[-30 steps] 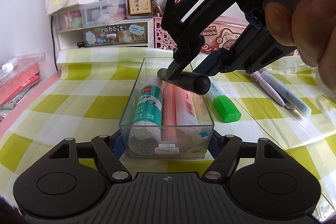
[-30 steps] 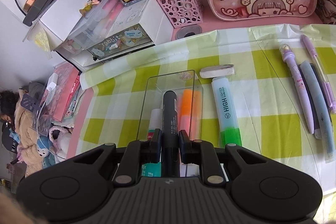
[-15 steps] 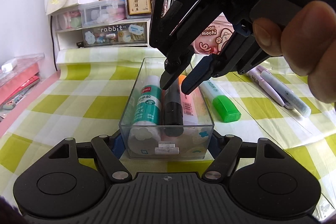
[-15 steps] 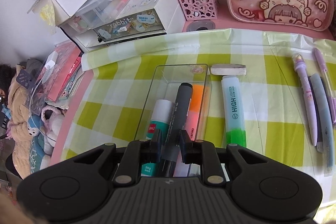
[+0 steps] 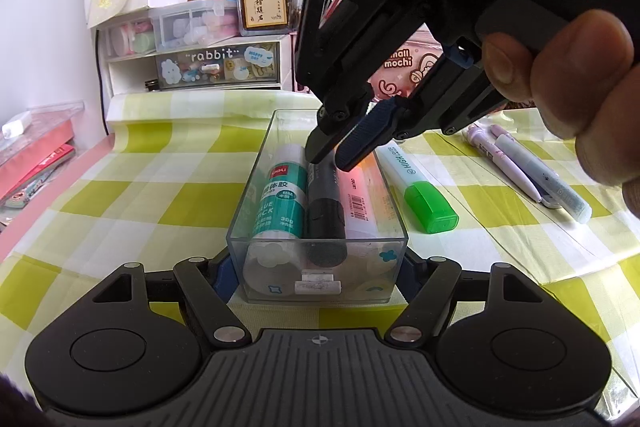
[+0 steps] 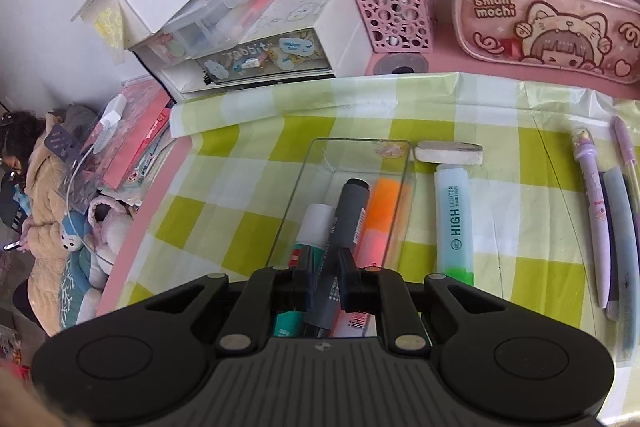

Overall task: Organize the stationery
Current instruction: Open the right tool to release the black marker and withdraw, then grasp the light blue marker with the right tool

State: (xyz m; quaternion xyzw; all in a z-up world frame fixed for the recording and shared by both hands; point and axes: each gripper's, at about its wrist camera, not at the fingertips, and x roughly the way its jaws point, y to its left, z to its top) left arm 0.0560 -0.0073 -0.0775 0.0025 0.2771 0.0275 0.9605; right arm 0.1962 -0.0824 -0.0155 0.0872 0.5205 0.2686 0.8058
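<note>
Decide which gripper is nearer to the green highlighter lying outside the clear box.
Right. The right gripper is over the box beside the green highlighter; the left gripper grips the box's near end.

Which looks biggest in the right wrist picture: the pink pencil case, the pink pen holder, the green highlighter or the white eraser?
1. pink pencil case
2. pink pen holder
3. green highlighter, though it lies nearer the camera, so holder versus highlighter is unsure
4. white eraser
</note>
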